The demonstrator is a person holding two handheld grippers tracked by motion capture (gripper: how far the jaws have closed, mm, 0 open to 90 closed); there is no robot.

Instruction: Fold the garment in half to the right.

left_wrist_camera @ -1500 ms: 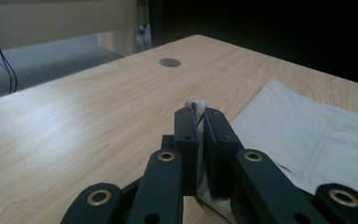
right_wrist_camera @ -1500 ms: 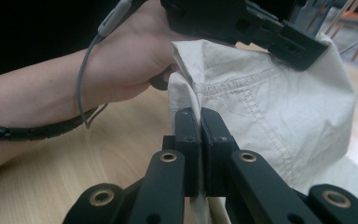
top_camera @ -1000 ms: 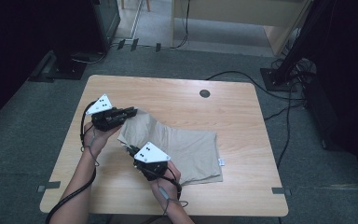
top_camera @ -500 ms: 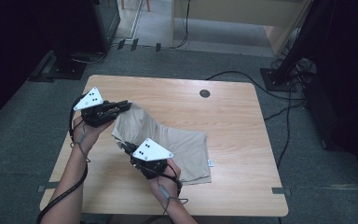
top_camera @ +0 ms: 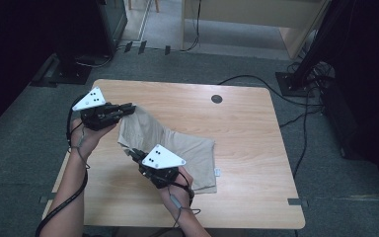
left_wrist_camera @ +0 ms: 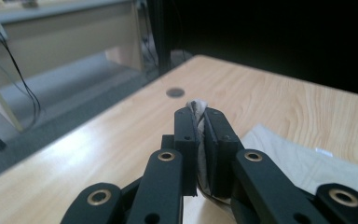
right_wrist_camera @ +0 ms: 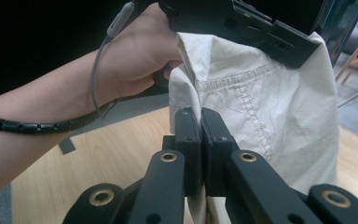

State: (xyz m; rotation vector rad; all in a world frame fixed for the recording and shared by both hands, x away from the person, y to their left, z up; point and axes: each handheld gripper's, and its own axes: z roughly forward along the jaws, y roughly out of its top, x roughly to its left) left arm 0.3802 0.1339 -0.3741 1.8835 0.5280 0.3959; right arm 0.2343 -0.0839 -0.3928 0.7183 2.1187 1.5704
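Left gripper [top_camera: 127, 107] lifted over the tabletop's [top_camera: 246, 148] left edge, fingers [left_wrist_camera: 186, 135] pinching a corner of the beige cloth [top_camera: 177, 143], right gripper [top_camera: 134, 154] just below, fingers [right_wrist_camera: 189, 140] clamped on the cloth's near edge, rest lying flat toward the right

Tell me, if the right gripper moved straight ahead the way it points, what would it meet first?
Probably the left gripper, which holds the beige cloth just ahead of the right gripper; depth is unclear.
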